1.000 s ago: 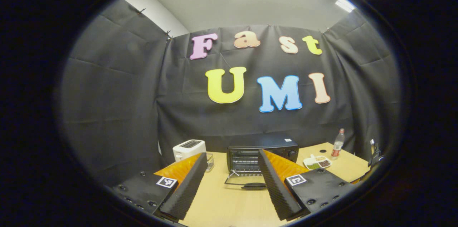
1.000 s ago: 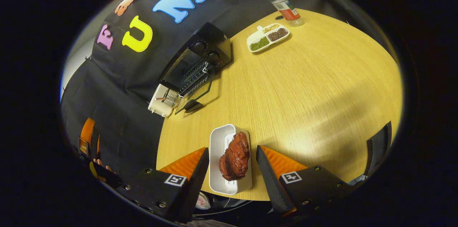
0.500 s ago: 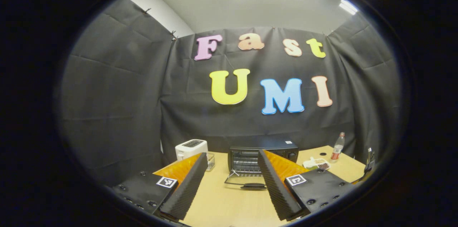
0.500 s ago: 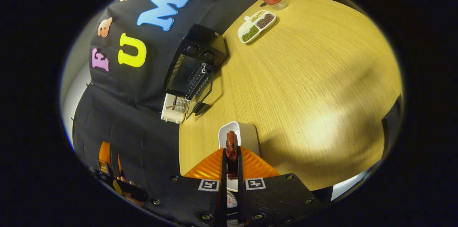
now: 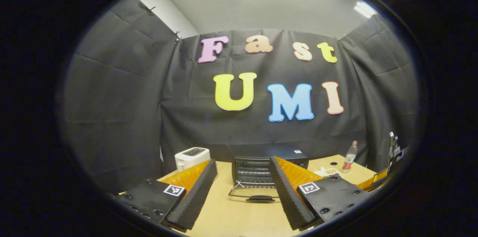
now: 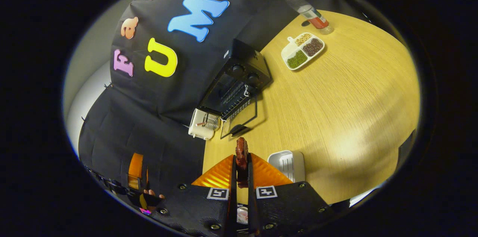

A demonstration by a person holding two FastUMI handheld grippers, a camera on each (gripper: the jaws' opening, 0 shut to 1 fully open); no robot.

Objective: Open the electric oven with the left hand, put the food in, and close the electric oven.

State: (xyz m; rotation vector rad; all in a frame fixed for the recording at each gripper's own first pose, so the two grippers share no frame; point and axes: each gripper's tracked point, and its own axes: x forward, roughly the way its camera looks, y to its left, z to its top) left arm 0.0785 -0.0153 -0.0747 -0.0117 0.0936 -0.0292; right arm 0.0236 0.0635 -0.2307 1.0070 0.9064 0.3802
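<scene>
Right gripper view: right gripper [image 6: 242,162] is pinching the reddish-brown chunk of meat [image 6: 241,152], lifted clear of the white ribbed plastic tray [image 6: 289,161] on the round wooden table [image 6: 336,91]. The black electric oven [image 6: 239,80] has its glass door [image 6: 239,119] dropped flat, so opening looks done; loading and closing remain. Left gripper [image 5: 242,188] is spread and empty, facing the oven. Nearby: white toaster [image 6: 203,125], white divided snack dish [image 6: 302,46], clear red-label bottle [image 6: 308,11]. The door handle lies across the approach.

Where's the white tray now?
In the right gripper view the white tray lies empty on the table, just right of the right hand-held gripper, which is clamped on the meat.
</scene>
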